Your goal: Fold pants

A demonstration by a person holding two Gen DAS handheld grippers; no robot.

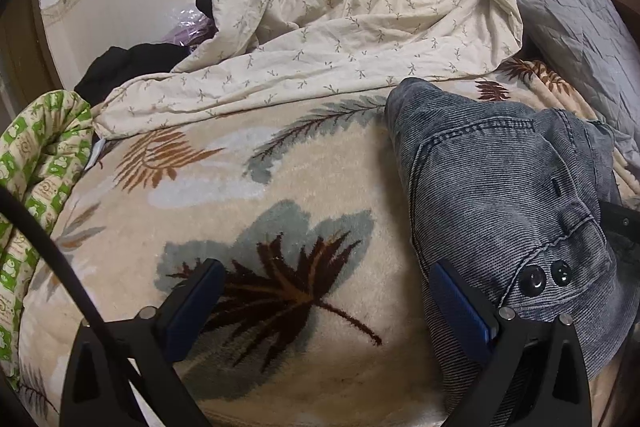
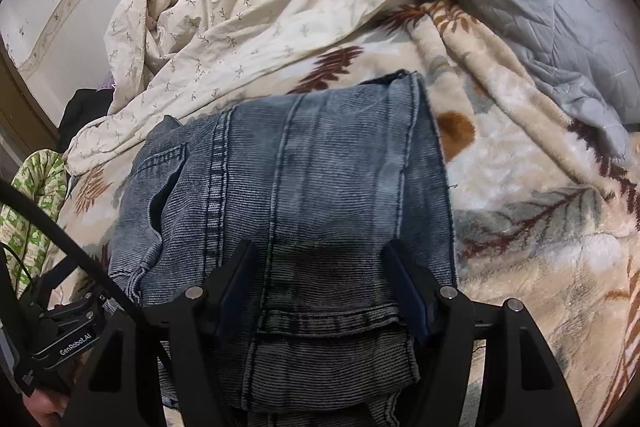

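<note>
The denim pants (image 2: 304, 187) looked heavy, limp and grippy, best pinched at the near hem. Right gripper (image 2: 324, 287) straddled it, jaws wide; left gripper (image 1: 324, 307) gaped empty.

Dim overhead light, fisheye-warped edges

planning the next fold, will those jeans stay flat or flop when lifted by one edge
Probably floppy: the jeans already lie in soft folded layers on the blanket. Likely fairly heavy for cloth, given the thick ribbed denim and stacked seams. They should not slide much, since the blanket looks fuzzy.
</note>
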